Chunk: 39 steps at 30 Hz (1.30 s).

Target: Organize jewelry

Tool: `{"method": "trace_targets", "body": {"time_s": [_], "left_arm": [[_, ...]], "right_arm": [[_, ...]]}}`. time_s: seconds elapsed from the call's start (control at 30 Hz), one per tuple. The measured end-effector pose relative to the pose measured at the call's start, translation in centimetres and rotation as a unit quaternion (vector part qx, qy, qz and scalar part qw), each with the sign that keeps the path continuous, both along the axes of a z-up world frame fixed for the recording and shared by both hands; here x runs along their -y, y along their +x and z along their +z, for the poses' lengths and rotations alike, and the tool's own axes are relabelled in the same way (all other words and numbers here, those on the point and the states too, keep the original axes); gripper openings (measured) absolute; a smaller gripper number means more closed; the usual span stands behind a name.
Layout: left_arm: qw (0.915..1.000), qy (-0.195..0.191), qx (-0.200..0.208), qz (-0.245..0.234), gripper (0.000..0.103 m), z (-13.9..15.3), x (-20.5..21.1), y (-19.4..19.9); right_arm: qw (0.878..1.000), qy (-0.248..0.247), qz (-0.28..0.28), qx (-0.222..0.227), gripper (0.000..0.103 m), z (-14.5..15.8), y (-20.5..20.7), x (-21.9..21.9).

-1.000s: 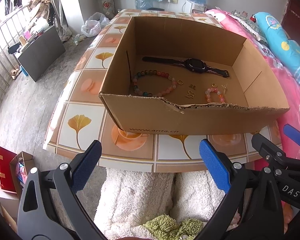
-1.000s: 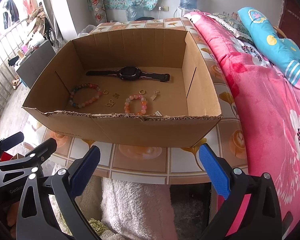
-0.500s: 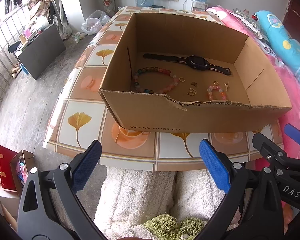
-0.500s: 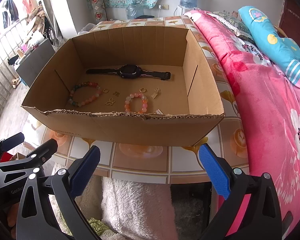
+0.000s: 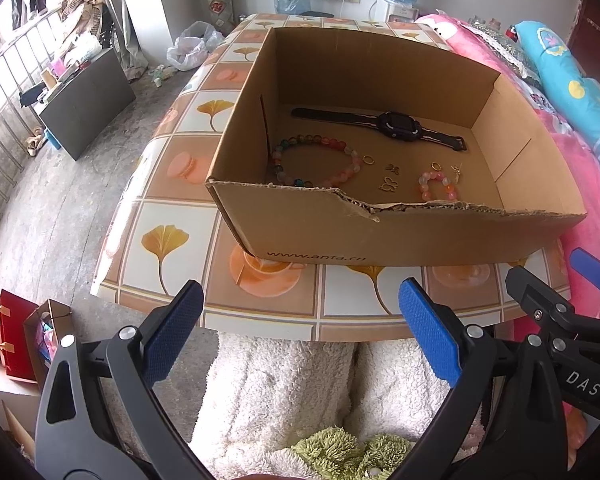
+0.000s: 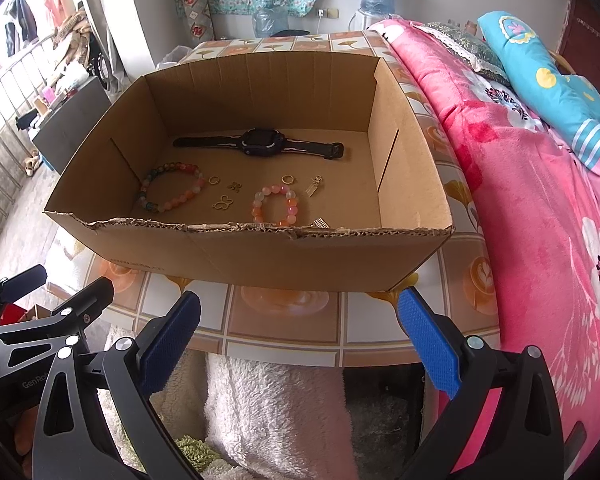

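An open cardboard box [image 6: 260,256] is set near the front edge of a tiled table [image 6: 284,332], and all the jewelry that can be seen lies on its floor: a dark watch [image 6: 260,142] is stretched flat along the back, a large beaded bracelet [image 6: 171,192] rests near the left wall, a smaller pink bracelet [image 6: 275,206] sits nearer the front wall, and small gold rings and butterfly charms [image 6: 223,203] are scattered between them, apart from one another. The left gripper [image 5: 296,336] and the right gripper [image 6: 298,338] are both held low before the table edge, short of the box, each with its blue pads spread wide and nothing between them. Such a pose would suit either a reach about to be made or a withdrawal after the pieces were laid; which of the two applies cannot be told
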State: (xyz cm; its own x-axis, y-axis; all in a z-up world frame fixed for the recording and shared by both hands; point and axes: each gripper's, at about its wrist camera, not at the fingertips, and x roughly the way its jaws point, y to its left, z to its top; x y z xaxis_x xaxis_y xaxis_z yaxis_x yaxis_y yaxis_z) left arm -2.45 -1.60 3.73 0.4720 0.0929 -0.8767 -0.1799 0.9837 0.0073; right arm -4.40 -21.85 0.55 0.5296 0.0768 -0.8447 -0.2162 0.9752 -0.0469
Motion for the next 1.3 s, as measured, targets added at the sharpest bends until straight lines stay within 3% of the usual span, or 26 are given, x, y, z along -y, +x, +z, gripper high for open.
{"method": "trace_targets", "body": {"time_s": [1.3], "left_arm": [[1.0, -0.004, -0.002, 0.0, 0.094, 0.01, 0.37, -0.03]], "right_arm": [[1.0, 0.003, -0.003, -0.003, 0.096, -0.06, -0.06, 0.34]]}}
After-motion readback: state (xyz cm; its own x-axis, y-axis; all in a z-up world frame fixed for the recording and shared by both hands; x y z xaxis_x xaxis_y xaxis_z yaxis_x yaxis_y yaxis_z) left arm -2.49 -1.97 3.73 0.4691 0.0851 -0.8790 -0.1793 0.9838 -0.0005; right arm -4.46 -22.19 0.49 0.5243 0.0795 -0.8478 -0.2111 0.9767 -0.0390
